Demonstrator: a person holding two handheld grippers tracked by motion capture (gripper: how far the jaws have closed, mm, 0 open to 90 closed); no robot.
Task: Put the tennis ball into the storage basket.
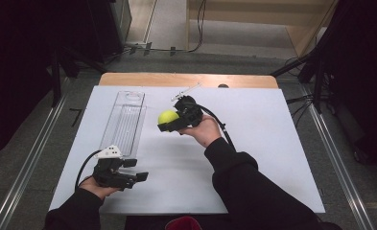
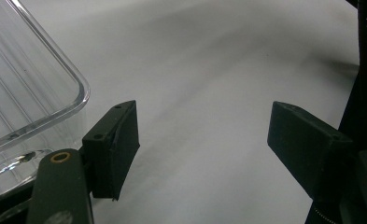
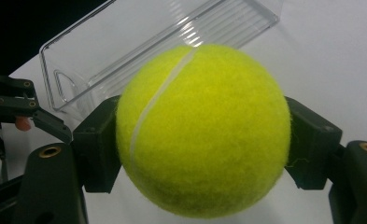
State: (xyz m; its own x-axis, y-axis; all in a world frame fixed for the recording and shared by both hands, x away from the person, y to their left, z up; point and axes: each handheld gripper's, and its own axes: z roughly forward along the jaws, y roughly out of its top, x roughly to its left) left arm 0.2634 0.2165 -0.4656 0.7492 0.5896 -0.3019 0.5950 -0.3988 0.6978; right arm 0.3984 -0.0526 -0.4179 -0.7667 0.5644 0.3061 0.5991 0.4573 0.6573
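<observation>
A yellow-green tennis ball is clamped between the jaws of my right gripper, held above the white table top, just right of the clear plastic tray. The long, ribbed tray lies empty at the left of the table. My left gripper hovers near the tray's near end, open with nothing between its jaws; the tray's rounded corner is beside its left jaw. The left gripper is also at the left edge of the right gripper view.
A white sheet covers the wooden table. A small white part lies near the far edge. Metal floor rails run along both sides, and dark curtains stand beyond them.
</observation>
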